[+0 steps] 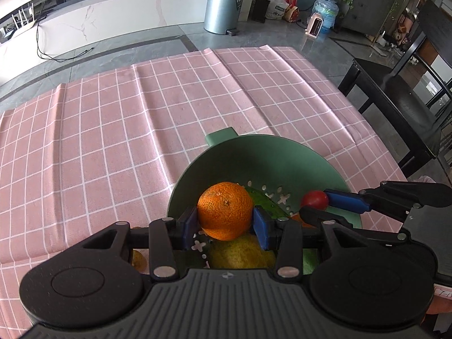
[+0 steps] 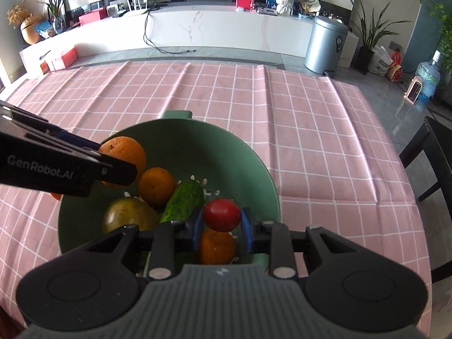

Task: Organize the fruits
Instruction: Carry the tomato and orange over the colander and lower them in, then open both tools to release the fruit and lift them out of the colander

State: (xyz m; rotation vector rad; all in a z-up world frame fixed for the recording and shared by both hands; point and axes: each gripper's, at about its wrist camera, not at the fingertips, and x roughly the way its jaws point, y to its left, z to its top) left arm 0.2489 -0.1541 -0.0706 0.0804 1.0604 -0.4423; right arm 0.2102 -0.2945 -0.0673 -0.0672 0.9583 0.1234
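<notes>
My left tool (image 1: 225, 221) is closed on a large orange (image 1: 225, 210); its two blue pads (image 1: 189, 224) press the fruit from both sides, and I hold it above the near-left part of the green colander (image 1: 254, 152). Directly under this tool, inside the colander, lies a yellow-green pear (image 1: 241, 252), and just to the right of my held orange I see one end of a cucumber (image 1: 264, 200) resting on the perforated bottom. Further to the right, my right tool (image 2: 221, 224) is closed on a small red tomato (image 2: 221, 214), with the blue pads touching it on the left and the right side, also over the colander. Below the tomato, close to the near wall, sits a small orange (image 2: 217, 245). From the right wrist view, the cucumber lies tilted just left of this tool, and another orange (image 2: 156, 186) is beyond it, touching the pear on its far side. The colander stands on the worktop, which is covered with a pink checked cloth (image 2: 310, 130), and its handle (image 2: 176, 114) points away from both tools. Far behind the worktop, to the right, a grey bin (image 2: 325, 45) stands on the floor, and a dark chair (image 1: 395, 101) is beside the right edge of the worktop.
</notes>
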